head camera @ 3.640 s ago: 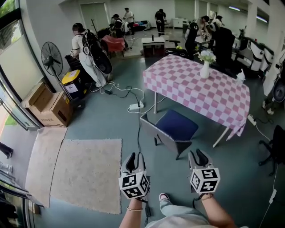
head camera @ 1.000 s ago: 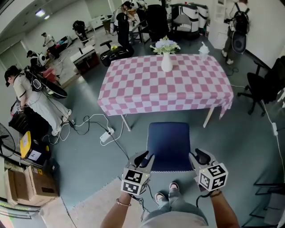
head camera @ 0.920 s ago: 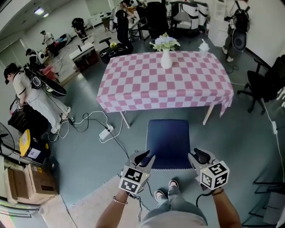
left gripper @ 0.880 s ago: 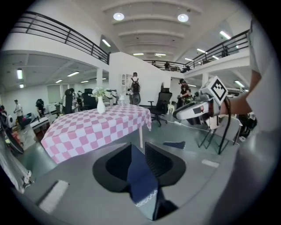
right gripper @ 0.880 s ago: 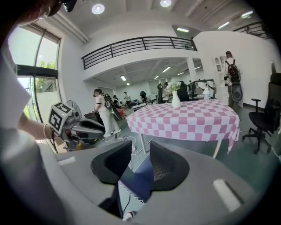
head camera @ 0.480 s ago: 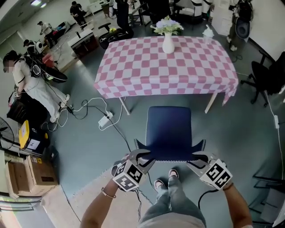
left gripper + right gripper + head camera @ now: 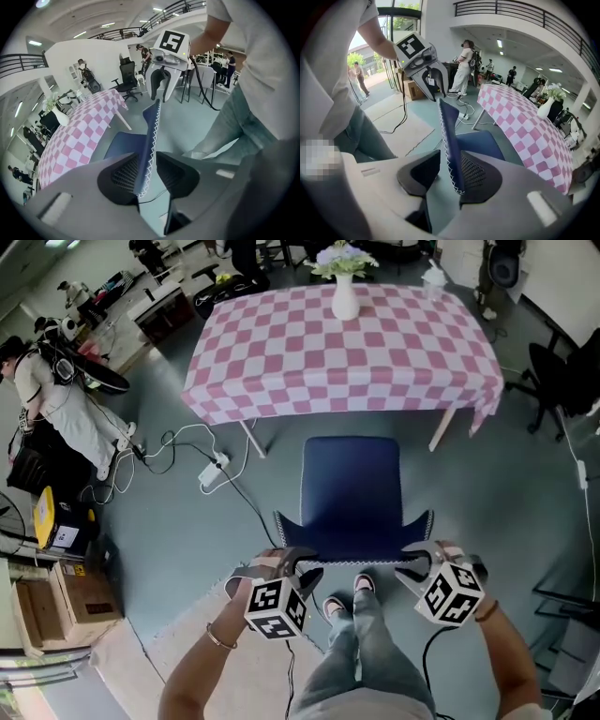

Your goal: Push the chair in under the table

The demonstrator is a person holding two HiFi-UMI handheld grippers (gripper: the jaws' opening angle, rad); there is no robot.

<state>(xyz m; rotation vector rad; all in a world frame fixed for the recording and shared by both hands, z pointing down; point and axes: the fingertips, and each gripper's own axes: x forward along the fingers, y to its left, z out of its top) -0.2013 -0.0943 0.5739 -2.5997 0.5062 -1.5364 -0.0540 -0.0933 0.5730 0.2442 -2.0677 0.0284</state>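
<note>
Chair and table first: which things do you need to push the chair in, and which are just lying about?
For the job: blue chair, checked table, left gripper (jaws opening, backrest between them), right gripper (open, backrest between its jaws).

Just lying about: vase of flowers, power strip, rug, cardboard boxes, black office chair.
</note>
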